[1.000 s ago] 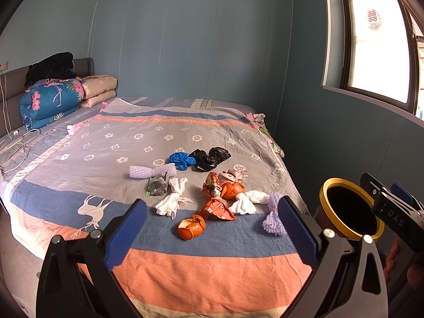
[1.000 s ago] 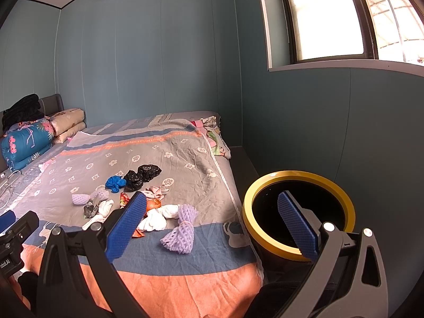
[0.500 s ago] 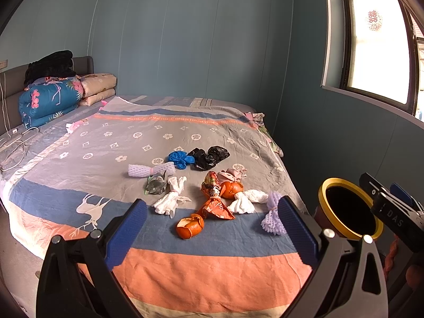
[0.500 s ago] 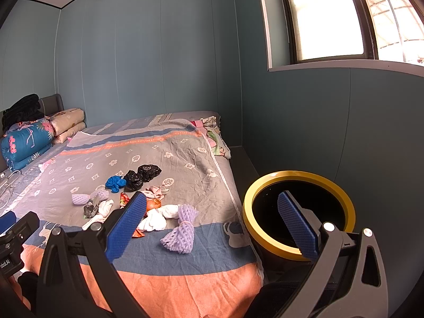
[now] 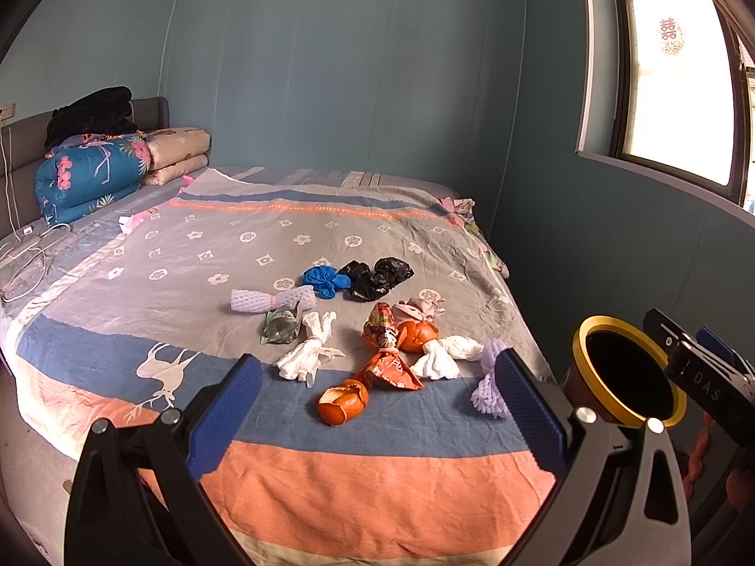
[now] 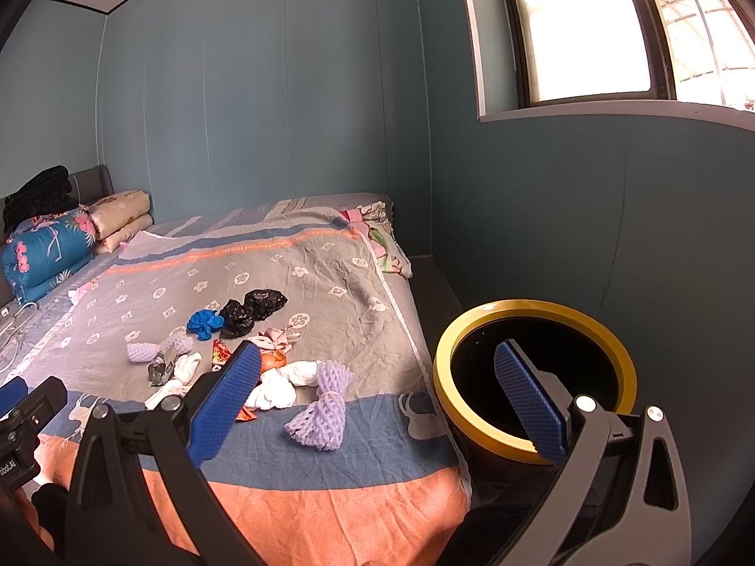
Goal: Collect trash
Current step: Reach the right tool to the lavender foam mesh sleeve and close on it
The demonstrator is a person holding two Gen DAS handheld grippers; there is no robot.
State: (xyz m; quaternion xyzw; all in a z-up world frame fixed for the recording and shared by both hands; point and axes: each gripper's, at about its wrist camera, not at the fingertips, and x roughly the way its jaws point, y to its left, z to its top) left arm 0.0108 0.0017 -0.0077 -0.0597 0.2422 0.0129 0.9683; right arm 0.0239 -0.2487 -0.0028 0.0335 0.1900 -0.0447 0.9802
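Trash lies in a cluster on the bed: an orange peel [image 5: 343, 401], a red snack wrapper [image 5: 384, 353], white tissue bundles [image 5: 309, 353], purple foam nets [image 5: 488, 384] [image 6: 321, 403], a blue bag [image 5: 322, 279] and black bags [image 5: 375, 277]. A black bin with a yellow rim [image 6: 533, 372] [image 5: 627, 372] stands on the floor right of the bed. My left gripper [image 5: 373, 396] is open and empty above the near bed edge. My right gripper [image 6: 377, 391] is open and empty, between the bed and the bin.
Folded quilts and pillows [image 5: 94, 170] are stacked at the bed's head on the left. Cables [image 5: 28, 259] lie along the left edge. A blue wall and window [image 6: 590, 23] close the right side. A narrow floor strip [image 6: 439, 292] runs beside the bed.
The left wrist view has shifted slightly, so the trash sits a little lower and leftward. The right gripper has not visibly moved. Both stay open.
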